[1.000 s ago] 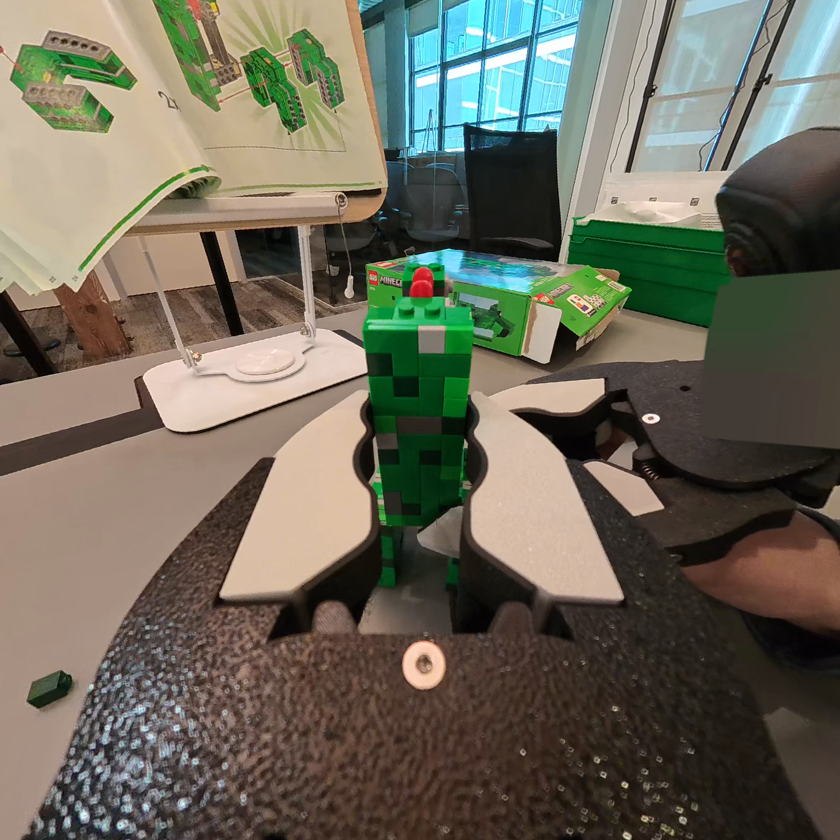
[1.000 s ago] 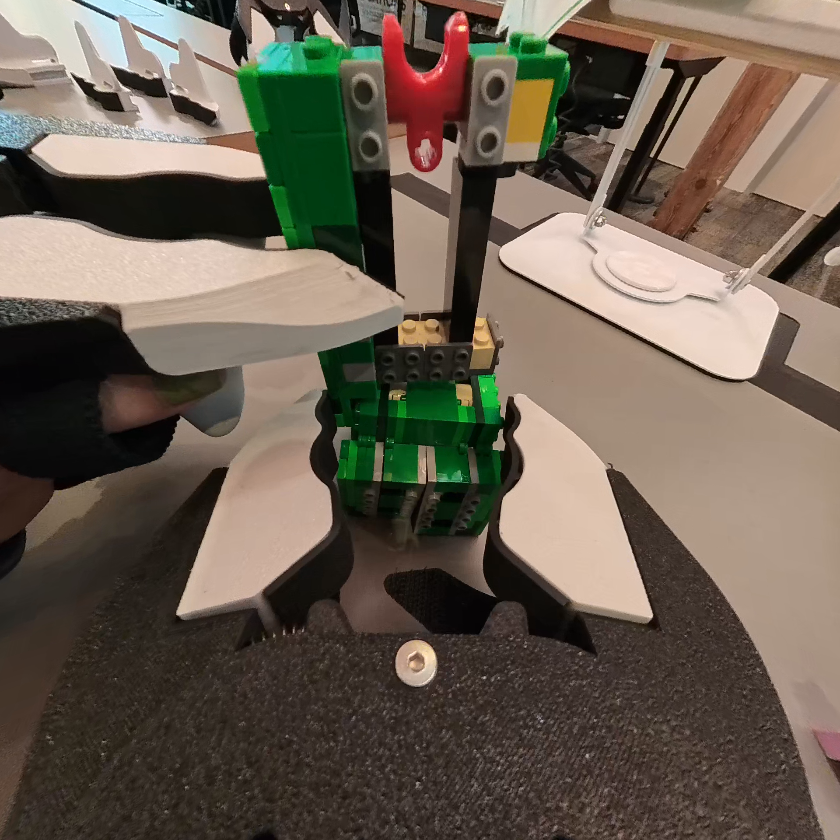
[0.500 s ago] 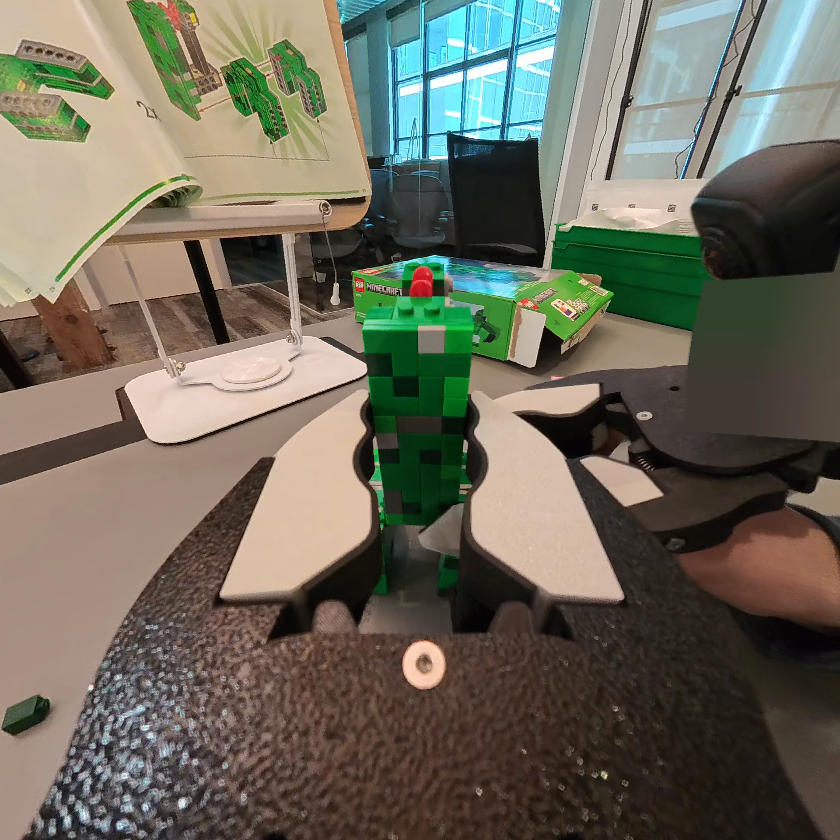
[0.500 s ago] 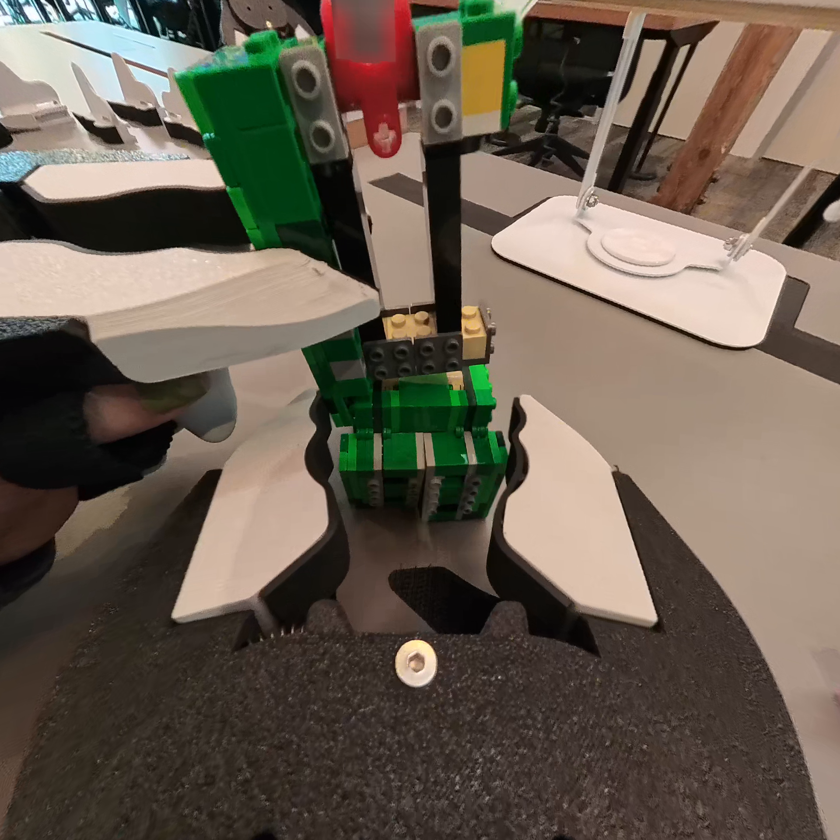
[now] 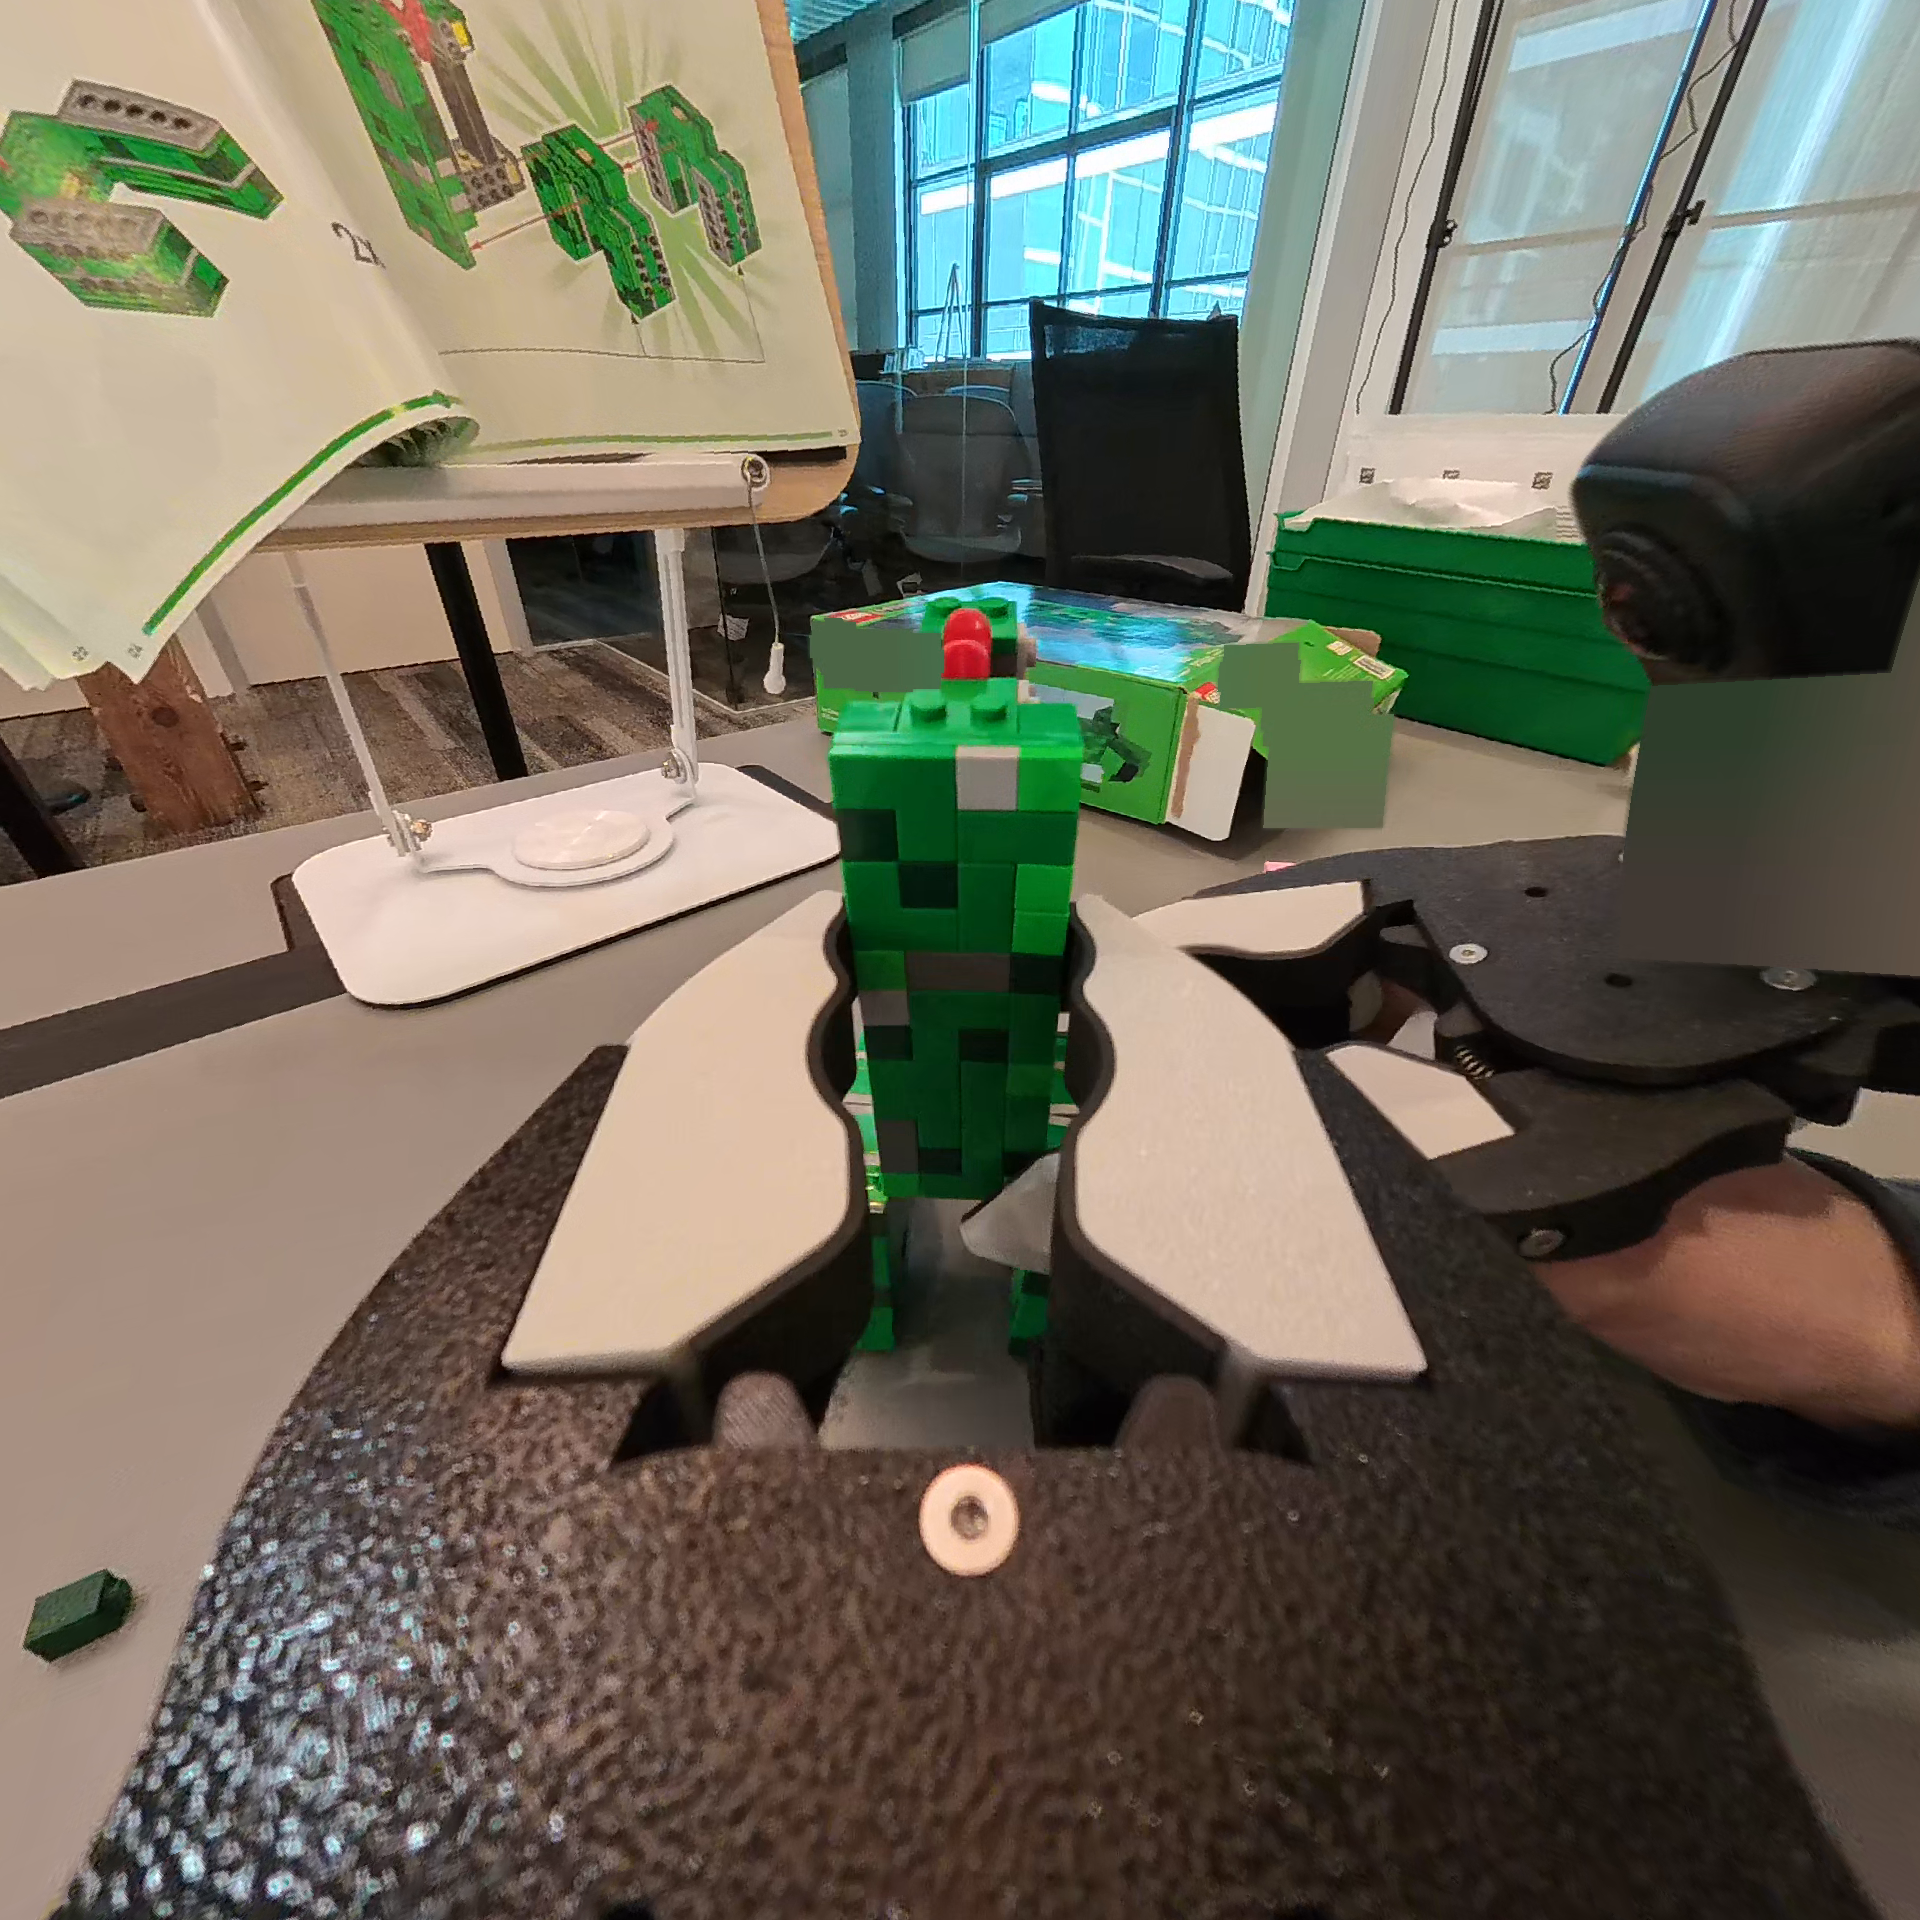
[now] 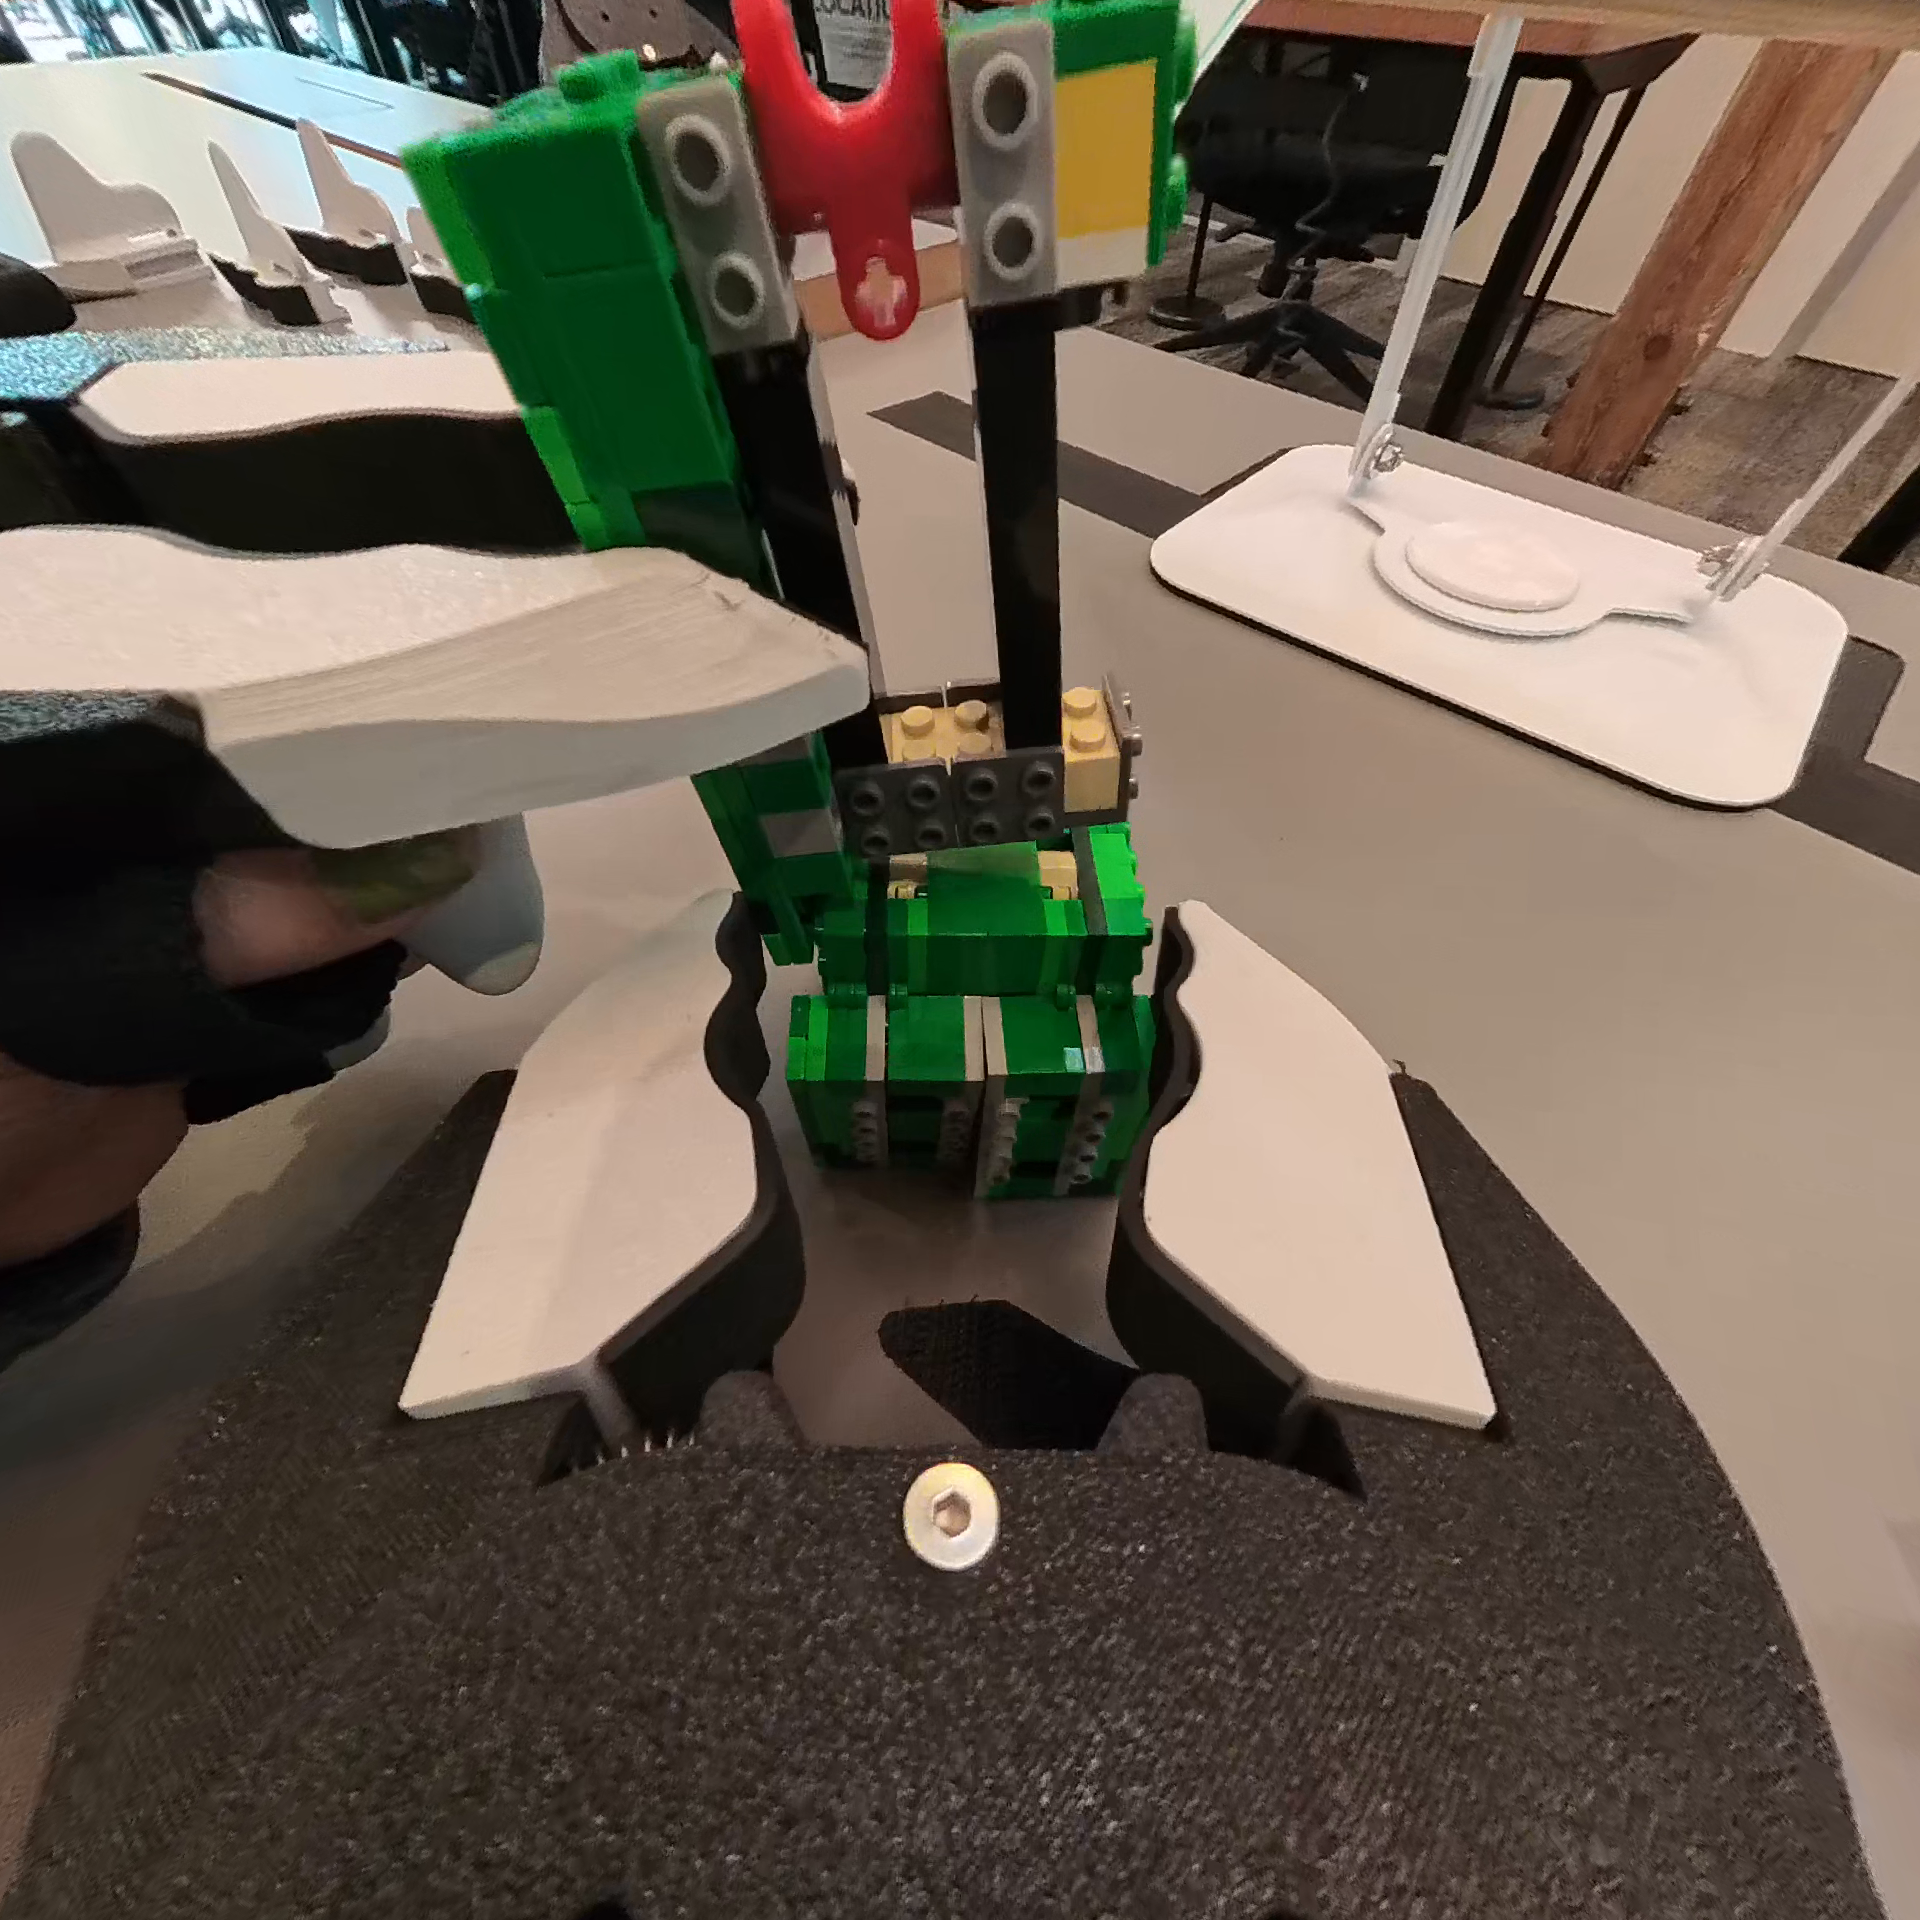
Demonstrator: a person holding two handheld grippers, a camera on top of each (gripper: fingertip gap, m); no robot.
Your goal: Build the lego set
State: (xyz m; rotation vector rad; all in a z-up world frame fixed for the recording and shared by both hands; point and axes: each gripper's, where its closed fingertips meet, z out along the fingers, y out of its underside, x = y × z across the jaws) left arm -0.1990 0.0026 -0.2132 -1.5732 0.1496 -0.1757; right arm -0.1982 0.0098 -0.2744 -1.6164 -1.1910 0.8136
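The green lego model (image 5: 961,935) stands upright on the grey surface (image 5: 208,1143), away from its edges, its tall body clamped between the left gripper (image 5: 961,1049) fingers. In the right wrist view the right gripper (image 6: 951,1039) fingers are set apart around the model's feet (image 6: 971,1091), seemingly without pressing. One side looks open, black uprights and a red piece (image 6: 862,177) exposed; closing it appears to be the step in hand. A side panel would be pressed on next, the model steadied. A loose dark green brick (image 5: 78,1626) lies towards the near left
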